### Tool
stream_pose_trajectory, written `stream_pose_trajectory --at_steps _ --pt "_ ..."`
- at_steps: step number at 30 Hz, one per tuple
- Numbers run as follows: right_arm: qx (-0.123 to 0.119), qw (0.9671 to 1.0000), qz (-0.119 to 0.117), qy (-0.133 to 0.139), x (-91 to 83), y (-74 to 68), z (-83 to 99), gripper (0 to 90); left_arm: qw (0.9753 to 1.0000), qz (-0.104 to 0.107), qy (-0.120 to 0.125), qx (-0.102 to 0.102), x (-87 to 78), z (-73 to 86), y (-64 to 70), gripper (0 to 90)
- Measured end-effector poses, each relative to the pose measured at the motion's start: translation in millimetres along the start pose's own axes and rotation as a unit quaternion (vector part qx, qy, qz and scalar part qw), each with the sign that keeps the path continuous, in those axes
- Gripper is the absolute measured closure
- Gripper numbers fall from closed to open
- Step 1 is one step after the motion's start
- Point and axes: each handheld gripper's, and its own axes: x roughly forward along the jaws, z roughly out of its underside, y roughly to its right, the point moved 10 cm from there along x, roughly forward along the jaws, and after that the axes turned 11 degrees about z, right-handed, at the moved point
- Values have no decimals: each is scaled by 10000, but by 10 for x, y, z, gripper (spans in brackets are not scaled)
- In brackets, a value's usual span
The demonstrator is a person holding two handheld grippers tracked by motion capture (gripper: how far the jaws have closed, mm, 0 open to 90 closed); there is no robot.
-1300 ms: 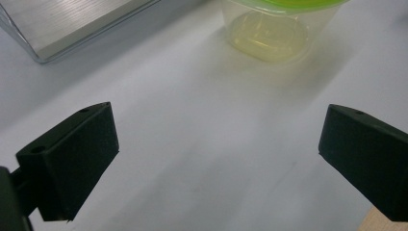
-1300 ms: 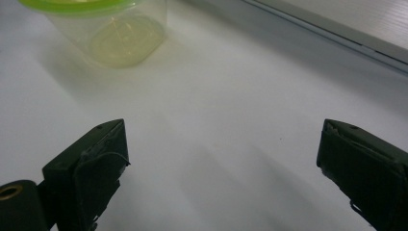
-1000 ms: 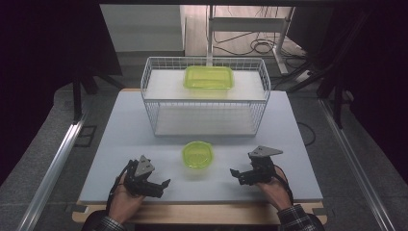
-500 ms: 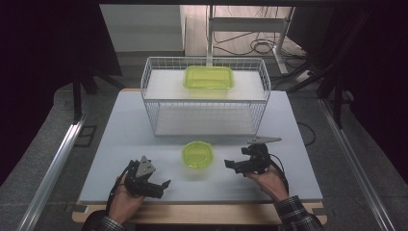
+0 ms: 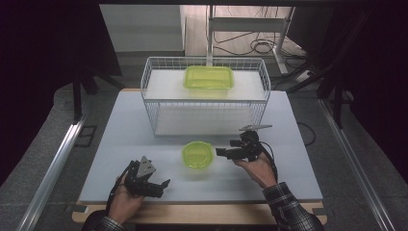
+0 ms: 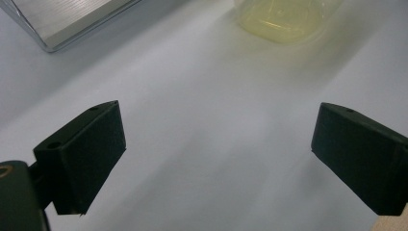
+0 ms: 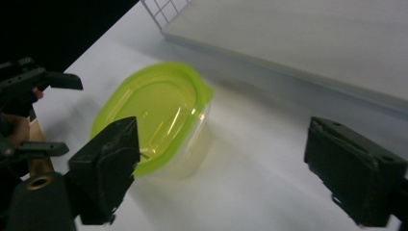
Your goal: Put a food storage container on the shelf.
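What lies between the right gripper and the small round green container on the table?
Nothing: in the high view, the stretch between the right gripper and the small round container is bare white table. Its jaws are open toward it.

Two black jaws rise from the lower corners of the frame, wide apart over the bare white table [image 6: 211, 144], with a pale yellow-green container [image 6: 284, 19] at the top right and a metal edge [image 6: 62, 24] at the upper left.
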Motion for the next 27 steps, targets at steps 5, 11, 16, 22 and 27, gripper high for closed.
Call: stream_pose_trajectory --at_steps 5,11,16,22,27 --pt "17 10000 -60 7 56 -33 -93 243 10000 73 -37 -8 17 9 12 35" --pt "161 9993 -308 -116 153 -82 -144 304 9999 97 -67 10 25 15 19 29" --pt "262 9981 -440 -353 249 -109 -86 371 9999 120 -79 15 30 18 26 29" --pt "578 9944 -615 -642 357 -94 5 479 9998 127 -118 37 37 24 34 29" --pt "957 9877 -879 -874 390 -114 64 583 9998 132 -138 67 40 26 40 29"
